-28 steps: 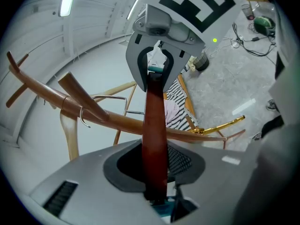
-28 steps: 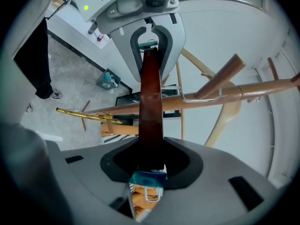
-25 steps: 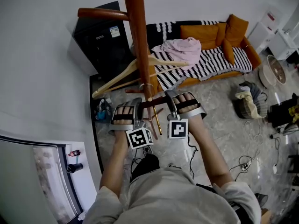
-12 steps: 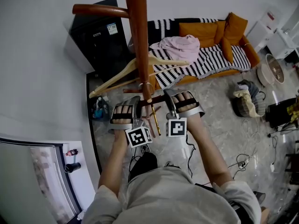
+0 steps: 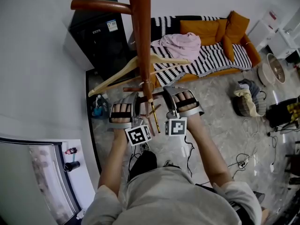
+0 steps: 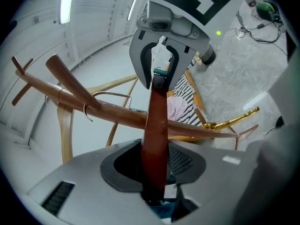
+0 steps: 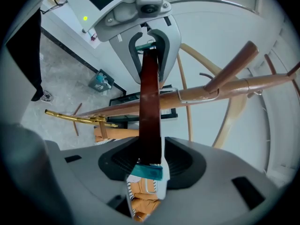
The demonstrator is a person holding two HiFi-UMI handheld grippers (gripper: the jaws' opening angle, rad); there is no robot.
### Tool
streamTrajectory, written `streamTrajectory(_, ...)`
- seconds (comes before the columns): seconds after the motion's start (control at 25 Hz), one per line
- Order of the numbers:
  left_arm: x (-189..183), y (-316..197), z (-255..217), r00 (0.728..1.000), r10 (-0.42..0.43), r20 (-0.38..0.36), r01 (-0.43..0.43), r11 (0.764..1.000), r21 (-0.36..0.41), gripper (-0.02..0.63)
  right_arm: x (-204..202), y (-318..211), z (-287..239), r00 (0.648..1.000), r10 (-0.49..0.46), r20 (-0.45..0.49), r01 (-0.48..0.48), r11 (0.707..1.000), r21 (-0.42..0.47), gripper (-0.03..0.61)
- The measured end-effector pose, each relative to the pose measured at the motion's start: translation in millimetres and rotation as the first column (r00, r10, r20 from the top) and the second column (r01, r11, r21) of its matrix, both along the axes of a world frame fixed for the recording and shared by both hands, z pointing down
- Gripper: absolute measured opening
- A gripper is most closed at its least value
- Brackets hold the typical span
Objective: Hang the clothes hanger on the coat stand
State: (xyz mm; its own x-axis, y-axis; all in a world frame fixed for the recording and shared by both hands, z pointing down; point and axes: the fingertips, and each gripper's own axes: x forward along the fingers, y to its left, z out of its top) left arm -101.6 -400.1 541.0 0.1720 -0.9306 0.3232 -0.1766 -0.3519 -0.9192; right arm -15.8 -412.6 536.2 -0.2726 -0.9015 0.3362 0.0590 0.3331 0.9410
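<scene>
- My left gripper (image 5: 132,101) and right gripper (image 5: 171,96) have both just been easing their jaws apart. They sit at opposite ends of one dark wooden bar (image 6: 157,121).
- The bar lies between the jaws on each side, but my pads (image 6: 180,161) seem to stand off it. I would call both sets of fingers open around the bar, not clamped on it.
- I cannot tell whether the bar is a low arm of the coat stand (image 5: 140,32) or a loose piece.
- The pale wooden hanger (image 5: 123,74) hangs on the stand, its metal hook (image 5: 146,83) looped over a peg close to the pole. It hangs where it did a second ago, and neither gripper touches it.
- As I read it, the hanging itself is done and loosening my fingers is the letting-go at the end. What remains is to draw both hands back without knocking the stand.
- As for writing, each gripper's cube (image 5: 138,136) carries a black-and-white square marker with no words.
- A small white label (image 5: 111,26) on the black cabinet behind is too small to read, and I can make out no brand anywhere.
</scene>
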Motion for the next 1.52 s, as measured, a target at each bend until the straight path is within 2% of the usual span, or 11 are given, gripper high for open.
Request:
streamTrajectory(0.32, -5.2, -1.0, -3.5, 1.000, -0.025, 0.013, 0.024, 0.999, 0.029, 0.153, -6.9, 5.2, -0.4, 0.998, 0.002, 0.064, 0.000, 0.999, -0.032, 0.177)
streamTrajectory(0.48, -7.2, -2.4, -7.1, 0.999, -0.029, 0.032, 0.026, 0.996, 0.080, 0.188, -5.2, 9.6, 4.2, 0.995, 0.010, 0.096, -0.003, 0.998, -0.070, 0.189)
streamTrajectory(0.64, -7.1, -1.2, -9.2, 0.996, -0.024, 0.082, 0.014, 0.992, 0.125, 0.216, -3.5, 17.8, 2.3, 0.991, 0.011, 0.132, 0.001, 0.996, -0.088, 0.195)
streamTrajectory(0.76, -11.0, 1.8, -8.9, 0.995, -0.029, 0.092, 0.017, 0.992, 0.125, 0.221, -7.4, 24.8, -2.7, 0.984, 0.013, 0.180, 0.004, 0.996, -0.093, 0.195)
streamTrajectory(0.84, -15.1, 5.7, -9.3, 0.997, -0.039, 0.070, 0.031, 0.993, 0.110, 0.222, -10.3, 29.3, -7.4, 0.972, 0.021, 0.233, 0.002, 0.995, -0.100, 0.195)
streamTrajectory(0.92, -18.0, 10.7, -11.9, 0.998, -0.055, 0.021, 0.053, 0.994, 0.091, 0.222, -11.7, 33.6, -14.1, 0.954, 0.031, 0.298, 0.003, 0.994, -0.110, 0.195)
streamTrajectory(1.04, -18.9, 20.1, -18.5, 0.992, -0.079, -0.098, 0.085, 0.995, 0.054, 0.222, -11.6, 41.3, -26.0, 0.918, 0.043, 0.395, 0.006, 0.993, -0.122, 0.195)
streamTrajectory(1.2, -20.1, 38.7, -28.4, 0.956, -0.107, -0.272, 0.112, 0.994, 0.006, 0.222, -11.7, 57.9, -40.3, 0.851, 0.060, 0.522, 0.012, 0.991, -0.133, 0.195)
streamTrajectory(1.36, -19.0, 57.2, -37.7, 0.882, -0.124, -0.454, 0.120, 0.992, -0.039, 0.222, -9.7, 74.2, -48.6, 0.778, 0.083, 0.622, 0.024, 0.987, -0.161, 0.195)
streamTrajectory(1.44, -18.0, 67.3, -43.8, 0.829, -0.131, -0.543, 0.118, 0.991, -0.059, 0.221, -8.1, 82.9, -53.6, 0.728, 0.093, 0.679, 0.034, 0.985, -0.171, 0.195)
streamTrajectory(1.52, -16.0, 78.9, -50.2, 0.764, -0.132, -0.631, 0.111, 0.991, -0.073, 0.215, -5.4, 94.6, -61.6, 0.655, 0.101, 0.749, 0.050, 0.983, -0.176, 0.190)
